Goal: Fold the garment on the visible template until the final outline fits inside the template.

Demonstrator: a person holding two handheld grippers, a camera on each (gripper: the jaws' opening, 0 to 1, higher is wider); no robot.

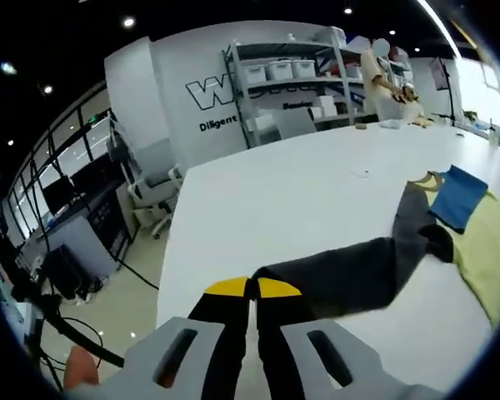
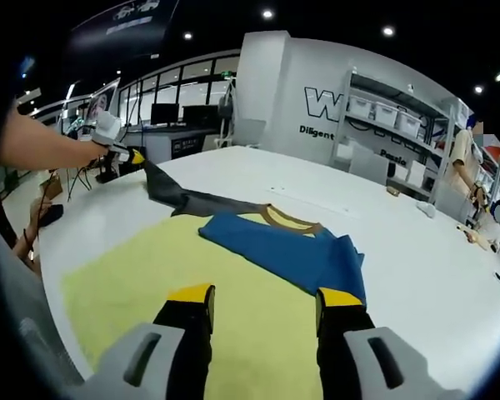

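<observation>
- A blue cloth garment with a tan neckband (image 2: 287,243) lies partly folded on a pale yellow rectangular template sheet (image 2: 142,287), which is spread on the white worktop (image 2: 417,250).
- One long dark grey sleeve (image 1: 350,271) stretches off the template toward the worktop's edge.
- The left gripper (image 1: 252,289), with black, yellow-tipped jaws, is clenched on the end of that dark grey sleeve, near the worktop's edge; in the right gripper view it appears at the far edge, held by a hand.
- The right gripper (image 2: 267,296) hovers over the template with its jaws spread wide, grasping nothing, just short of the blue folded part.
- Grey metal shelving with white bins (image 1: 304,79) stands beyond the worktop.
</observation>
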